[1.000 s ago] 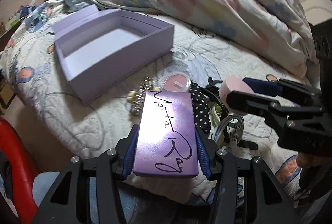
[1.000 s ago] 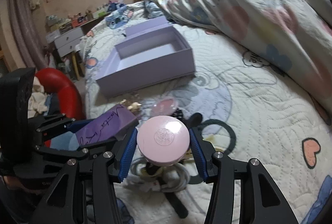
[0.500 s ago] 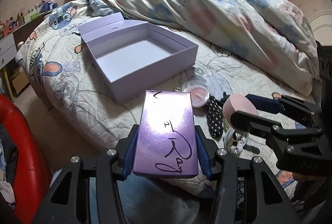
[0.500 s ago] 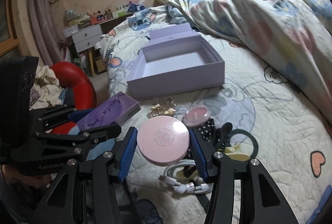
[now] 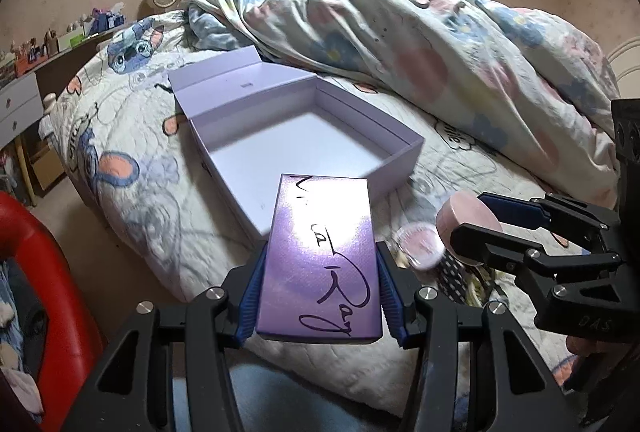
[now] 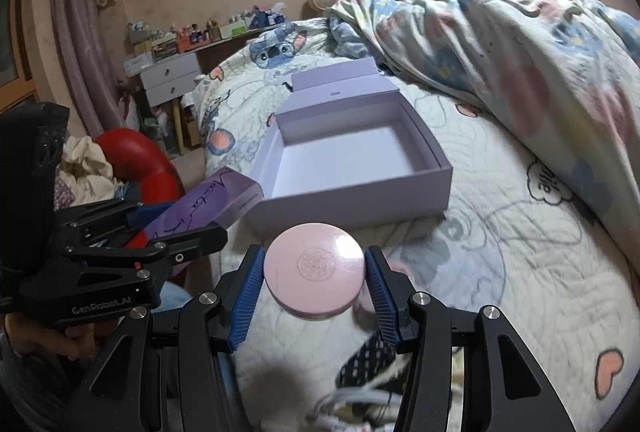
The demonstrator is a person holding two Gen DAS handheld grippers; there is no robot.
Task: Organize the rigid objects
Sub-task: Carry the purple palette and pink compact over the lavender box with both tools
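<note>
The purple palette was clamped flat between the jaws of our left gripper, raised above the bed with its far end just before the open lilac box. Our right gripper had its jaws closed on a round pink compact, likewise held off the quilt near that box.

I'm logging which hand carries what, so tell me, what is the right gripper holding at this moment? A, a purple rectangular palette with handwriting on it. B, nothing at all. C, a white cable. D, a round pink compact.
D: the right gripper is clamped on the round pink compact, its blue pads against both edges.
</note>
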